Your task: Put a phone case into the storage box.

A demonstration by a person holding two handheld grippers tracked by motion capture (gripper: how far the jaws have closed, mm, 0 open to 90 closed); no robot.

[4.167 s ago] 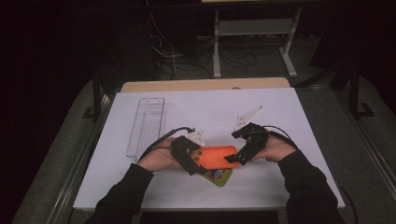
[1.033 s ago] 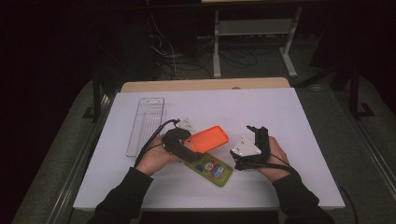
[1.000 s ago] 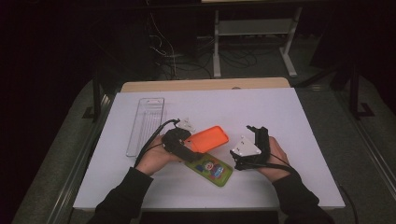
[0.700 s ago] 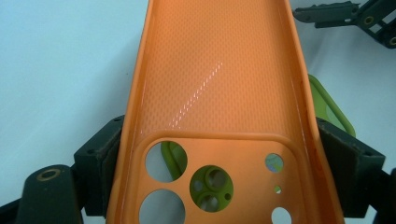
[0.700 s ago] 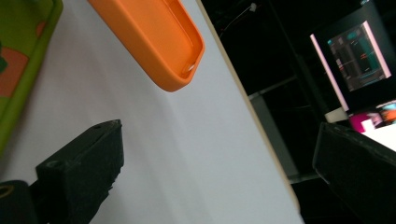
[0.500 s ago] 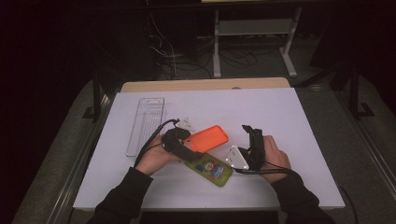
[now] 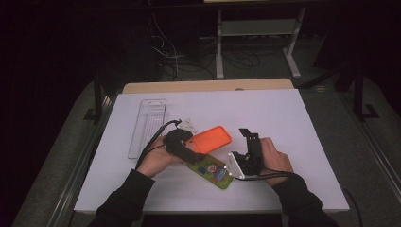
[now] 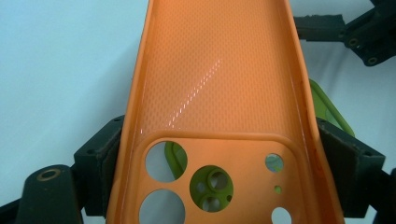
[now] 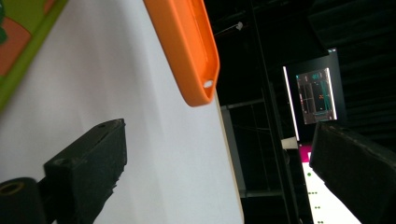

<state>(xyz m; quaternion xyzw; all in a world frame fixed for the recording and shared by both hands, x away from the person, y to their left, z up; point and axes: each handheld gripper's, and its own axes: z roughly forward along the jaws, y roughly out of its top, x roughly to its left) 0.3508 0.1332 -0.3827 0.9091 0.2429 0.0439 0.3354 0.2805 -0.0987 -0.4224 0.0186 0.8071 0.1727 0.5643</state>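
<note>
Over the white table (image 7: 283,113), the left gripper (image 7: 189,150) pinches a soft orange silicone phone case (image 7: 211,139) by its camera end. Its flexing could let it slip. The right gripper (image 7: 249,142) hangs open, empty, beside the green phone (image 7: 211,170).

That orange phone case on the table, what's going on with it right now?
A person works at a white table with a gripper in each hand. The left gripper is shut on the camera-hole end of the orange phone case, holding it over a green phone that lies flat. The right gripper is beside the phone, jaws open and empty. A clear tray lies off to the left.
</note>
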